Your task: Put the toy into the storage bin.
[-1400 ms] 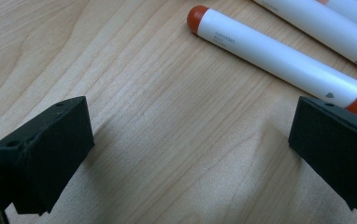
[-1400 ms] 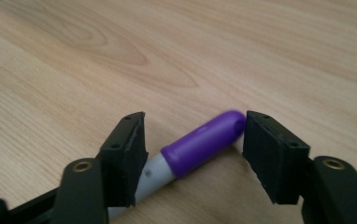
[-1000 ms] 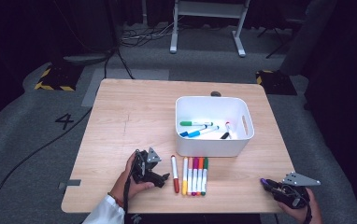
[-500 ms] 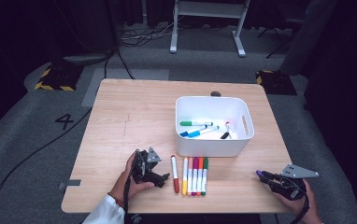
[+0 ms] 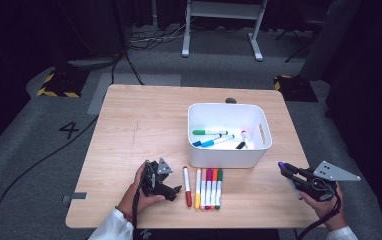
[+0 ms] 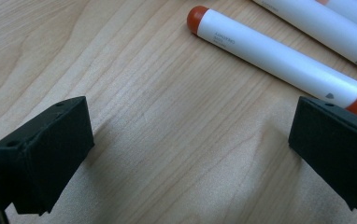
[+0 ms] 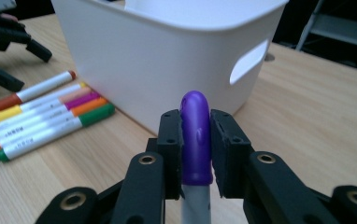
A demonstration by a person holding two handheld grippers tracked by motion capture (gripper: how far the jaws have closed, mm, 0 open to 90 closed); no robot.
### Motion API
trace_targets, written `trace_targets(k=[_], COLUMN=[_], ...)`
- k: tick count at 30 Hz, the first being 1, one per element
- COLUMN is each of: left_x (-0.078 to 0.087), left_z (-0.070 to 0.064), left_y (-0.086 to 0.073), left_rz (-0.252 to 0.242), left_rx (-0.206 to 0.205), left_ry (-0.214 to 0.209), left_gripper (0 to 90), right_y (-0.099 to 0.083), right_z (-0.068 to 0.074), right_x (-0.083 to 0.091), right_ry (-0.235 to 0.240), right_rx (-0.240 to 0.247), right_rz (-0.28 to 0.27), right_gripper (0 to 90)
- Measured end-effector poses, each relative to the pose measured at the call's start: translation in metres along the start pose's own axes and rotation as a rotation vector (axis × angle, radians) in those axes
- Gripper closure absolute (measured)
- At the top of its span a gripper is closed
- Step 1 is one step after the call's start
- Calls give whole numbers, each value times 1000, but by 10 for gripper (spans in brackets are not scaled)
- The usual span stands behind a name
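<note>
My right gripper [image 5: 290, 172] [image 7: 196, 135] is shut on a purple marker [image 7: 196, 135] [image 5: 283, 165], held above the table's front right, just right of the white bin [image 5: 229, 155] [image 7: 167, 60]. The bin holds several markers [image 5: 214, 137]. In front of the bin lies a row of markers [image 5: 204, 187] [image 7: 41, 114]; the red marker [image 5: 187, 186] [image 6: 279, 58] is the leftmost. My left gripper [image 5: 171, 190] [image 6: 186, 149] rests low on the table beside the red marker, jaws wide open with bare wood between them.
The wooden table [image 5: 144, 125] has open room at its left and back. The right gripper sits close to the front right table edge [image 5: 299, 220]. Cables and a stand's legs [image 5: 219, 45] lie on the floor beyond the table.
My right gripper, holding the purple marker, has moved left and slightly up from off the front right corner toward the bin. The left gripper has stayed put.
</note>
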State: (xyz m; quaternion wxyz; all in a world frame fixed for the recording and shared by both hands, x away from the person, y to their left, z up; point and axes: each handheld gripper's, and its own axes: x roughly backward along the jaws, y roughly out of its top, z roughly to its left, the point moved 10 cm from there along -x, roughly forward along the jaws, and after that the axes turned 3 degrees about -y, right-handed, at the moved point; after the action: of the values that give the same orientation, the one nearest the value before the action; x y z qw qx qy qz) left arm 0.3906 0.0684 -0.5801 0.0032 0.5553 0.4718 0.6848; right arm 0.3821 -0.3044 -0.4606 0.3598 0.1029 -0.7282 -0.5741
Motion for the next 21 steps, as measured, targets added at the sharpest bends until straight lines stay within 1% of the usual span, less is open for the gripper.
trace_targets(k=[3, 8, 12, 16, 18, 21], left_x=[0, 0, 0, 0, 0, 0], left_z=[0, 0, 0, 0, 0, 0], left_y=[0, 0, 0, 0, 0, 0], left_rz=[0, 0, 0, 0, 1, 1], left_rx=[0, 0, 0, 0, -1, 0], left_ry=[0, 0, 0, 0, 0, 0], left_gripper=[0, 0, 0, 0, 0, 0], right_y=[15, 45, 68, 89, 98, 111], right_z=[0, -1, 0, 2, 2, 2], right_x=[0, 0, -2, -3, -6, -11], right_ry=[3, 14, 19, 32, 33, 36], right_rx=[12, 52, 96, 120, 143, 159], right_rz=[-28, -61, -67, -81, -82, -83], right_gripper=[753, 752, 752, 752, 752, 752])
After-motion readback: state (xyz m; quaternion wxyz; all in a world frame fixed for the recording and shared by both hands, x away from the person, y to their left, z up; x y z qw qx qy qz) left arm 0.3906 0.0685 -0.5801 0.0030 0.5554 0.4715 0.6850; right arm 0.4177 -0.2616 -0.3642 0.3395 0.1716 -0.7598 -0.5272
